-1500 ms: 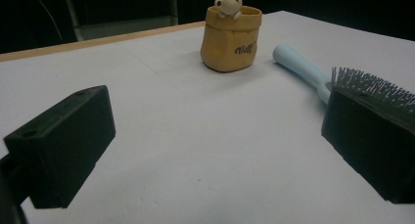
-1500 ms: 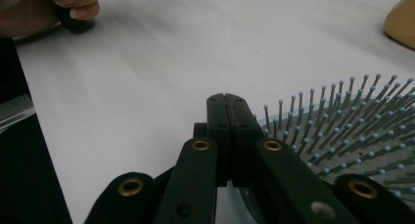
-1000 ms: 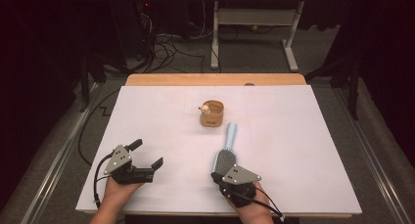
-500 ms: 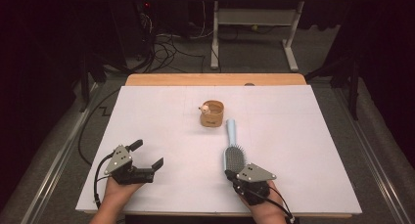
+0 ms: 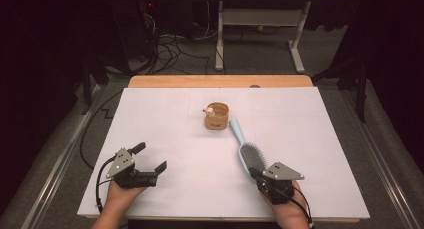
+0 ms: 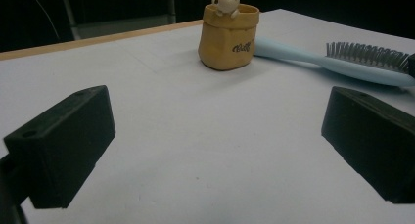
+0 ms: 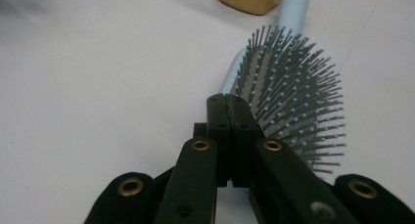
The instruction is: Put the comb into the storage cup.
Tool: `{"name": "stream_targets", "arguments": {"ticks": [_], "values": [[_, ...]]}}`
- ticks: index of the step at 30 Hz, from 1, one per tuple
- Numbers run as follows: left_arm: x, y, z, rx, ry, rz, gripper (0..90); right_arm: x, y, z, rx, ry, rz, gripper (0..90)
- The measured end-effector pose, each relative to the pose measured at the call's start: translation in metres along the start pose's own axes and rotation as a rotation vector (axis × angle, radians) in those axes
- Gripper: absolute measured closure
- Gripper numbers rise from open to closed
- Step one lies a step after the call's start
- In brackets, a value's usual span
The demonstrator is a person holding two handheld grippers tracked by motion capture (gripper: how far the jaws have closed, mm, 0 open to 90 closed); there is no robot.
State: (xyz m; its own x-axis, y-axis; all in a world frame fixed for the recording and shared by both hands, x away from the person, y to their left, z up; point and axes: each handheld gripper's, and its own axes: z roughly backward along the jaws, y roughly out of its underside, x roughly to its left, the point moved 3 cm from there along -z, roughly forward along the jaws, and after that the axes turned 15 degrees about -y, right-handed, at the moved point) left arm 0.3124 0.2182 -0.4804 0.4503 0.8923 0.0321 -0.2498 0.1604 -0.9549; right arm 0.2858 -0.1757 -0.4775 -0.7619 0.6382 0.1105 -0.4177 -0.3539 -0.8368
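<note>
Hairbrush: pale blue handle and back, grey bristles with light blue tips; small pot: tan/mustard with dark lettering, too small to read, and a cream bear figure on its rim. Table cover plain white, no pattern, light wood table edge showing at the far side. Left gripper and right gripper both black, each with a grey plate on top; right one has brass-coloured rivets.
</note>
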Motion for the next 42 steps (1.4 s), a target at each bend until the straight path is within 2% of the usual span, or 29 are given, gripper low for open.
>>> {"name": "stream_targets", "arguments": {"ticks": [14,18,31,38,42], "values": [[0.000,0.000,0.001,-0.009,-0.001,0.005,0.7,-0.026,0.005,0.013,-0.018,0.074,-0.049,90.0],[0.001,0.000,0.001,-0.010,-0.002,0.005,0.7,-0.029,0.006,0.014,-0.021,0.085,-0.060,90.0],[0.001,0.000,0.001,-0.011,0.001,0.007,0.7,-0.028,0.006,0.013,-0.021,0.078,-0.067,90.0],[0.000,0.000,0.000,-0.003,0.019,0.008,0.8,-0.031,0.007,0.015,-0.025,0.093,-0.078,90.0],[-0.001,0.000,0.000,-0.001,0.028,0.005,0.9,-0.030,0.006,0.016,-0.033,0.078,-0.083,90.0]]}}
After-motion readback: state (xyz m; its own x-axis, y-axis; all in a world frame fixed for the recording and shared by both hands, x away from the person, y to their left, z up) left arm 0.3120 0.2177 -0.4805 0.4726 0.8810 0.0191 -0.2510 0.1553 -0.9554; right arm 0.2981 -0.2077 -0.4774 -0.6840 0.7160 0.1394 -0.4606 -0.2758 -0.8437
